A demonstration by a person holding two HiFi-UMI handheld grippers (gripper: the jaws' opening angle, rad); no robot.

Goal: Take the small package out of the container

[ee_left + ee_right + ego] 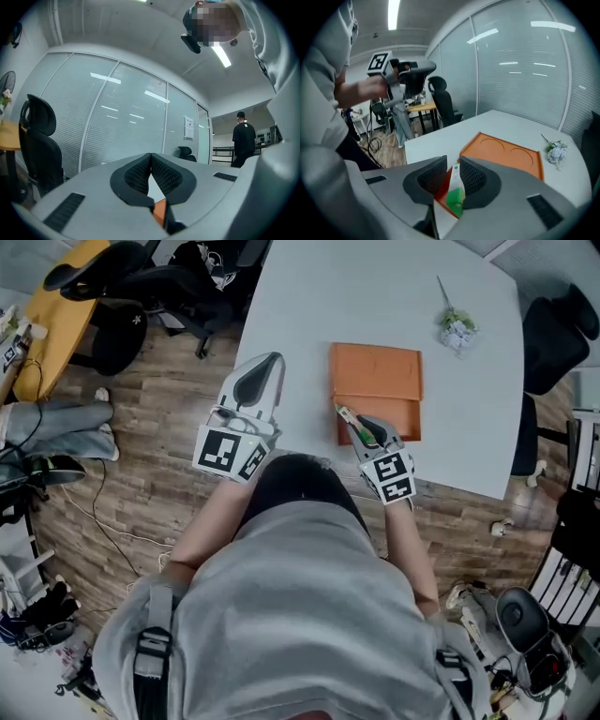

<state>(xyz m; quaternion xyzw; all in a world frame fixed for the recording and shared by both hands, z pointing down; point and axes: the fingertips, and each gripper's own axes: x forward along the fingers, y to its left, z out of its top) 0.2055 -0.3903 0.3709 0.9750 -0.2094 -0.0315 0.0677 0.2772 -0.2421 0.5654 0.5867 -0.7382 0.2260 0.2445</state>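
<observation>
An orange container (375, 371) lies open on the white table (309, 296), with its lid laid flat behind the tray; it also shows in the right gripper view (506, 152). My right gripper (351, 420) hangs over the container's near left corner, shut on a small green and white package (455, 194) that stands edge-on between the pads. In the head view the package (345, 415) pokes out past the fingertips. My left gripper (272, 357) is raised left of the container, off the table's edge, shut and holding nothing. A sliver of the container (159, 211) shows below its jaws.
A small artificial flower sprig (457, 326) lies at the table's far right. A black chair (553, 334) stands to the right of the table, and more chairs (112, 296) beside a yellow desk at the far left. Cables run over the wooden floor. A person (243, 138) stands far off.
</observation>
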